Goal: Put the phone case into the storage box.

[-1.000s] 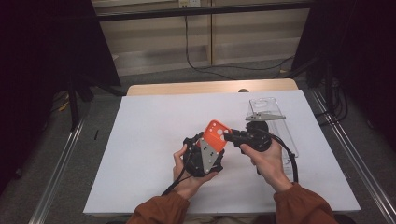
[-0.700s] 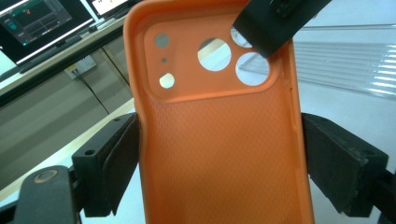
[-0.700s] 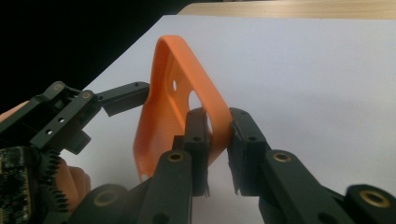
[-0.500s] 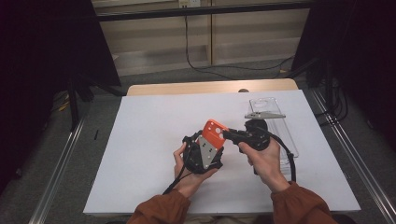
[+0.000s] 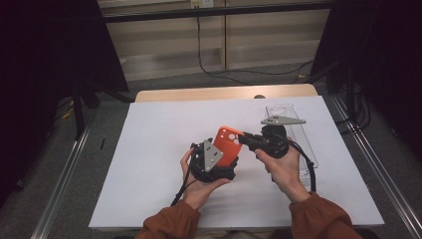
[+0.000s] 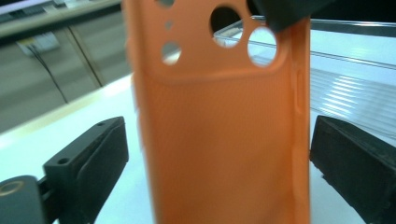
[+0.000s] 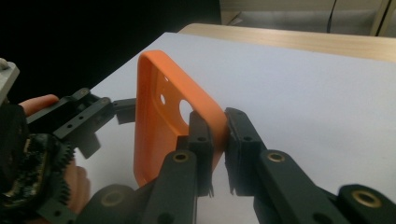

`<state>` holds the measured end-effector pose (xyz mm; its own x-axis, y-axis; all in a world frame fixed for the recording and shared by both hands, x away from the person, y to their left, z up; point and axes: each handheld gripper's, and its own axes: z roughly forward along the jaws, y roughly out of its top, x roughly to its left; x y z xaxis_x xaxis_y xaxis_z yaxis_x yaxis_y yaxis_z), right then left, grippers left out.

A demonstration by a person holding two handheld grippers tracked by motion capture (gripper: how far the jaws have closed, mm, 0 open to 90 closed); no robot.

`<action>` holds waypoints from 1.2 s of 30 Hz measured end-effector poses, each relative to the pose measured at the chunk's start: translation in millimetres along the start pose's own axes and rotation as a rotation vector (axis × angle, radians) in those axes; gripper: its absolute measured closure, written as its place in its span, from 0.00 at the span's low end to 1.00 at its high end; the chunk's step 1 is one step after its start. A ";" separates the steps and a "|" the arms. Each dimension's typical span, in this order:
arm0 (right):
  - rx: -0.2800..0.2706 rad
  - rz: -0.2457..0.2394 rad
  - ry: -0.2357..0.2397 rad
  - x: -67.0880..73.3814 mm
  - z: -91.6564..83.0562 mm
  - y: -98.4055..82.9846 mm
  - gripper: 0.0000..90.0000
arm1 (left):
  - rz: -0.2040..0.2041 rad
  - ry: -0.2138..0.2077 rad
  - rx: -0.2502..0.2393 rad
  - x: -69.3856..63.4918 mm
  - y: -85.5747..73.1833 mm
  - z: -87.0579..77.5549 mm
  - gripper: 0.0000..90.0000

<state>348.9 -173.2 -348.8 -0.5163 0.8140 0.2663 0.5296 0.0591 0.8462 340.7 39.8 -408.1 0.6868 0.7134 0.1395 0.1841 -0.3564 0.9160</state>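
Orange phone case (image 7: pixel 161 126) pinched by right gripper (image 7: pixel 219 135); left gripper (image 6: pixel 219 154) slack around it

Clear case (image 5: pixel 293 124) (perhaps plastic) on white table (image 5: pixel 149 149)

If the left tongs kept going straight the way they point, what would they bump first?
Probably the orange phone case: it stands right between the left tongs' open jaws, pinched at its top edge by the right tongs. Behind it lies a clear plastic tray.

Matt orange rubbery phone case (image 6: pixel 219 130), clear glossy plastic tray (image 5: pixel 293 124).
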 end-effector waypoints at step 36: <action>-0.111 -0.047 -0.116 -59.8 -48.3 21.6 0.91 | -0.175 0.061 -0.151 85.8 -55.6 -89.1 0.02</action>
<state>358.7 -248.5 -324.2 -0.4543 0.8733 0.1759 0.4256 0.0393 0.9041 326.8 174.7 -413.5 0.6091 0.7930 -0.0079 0.1859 -0.1330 0.9735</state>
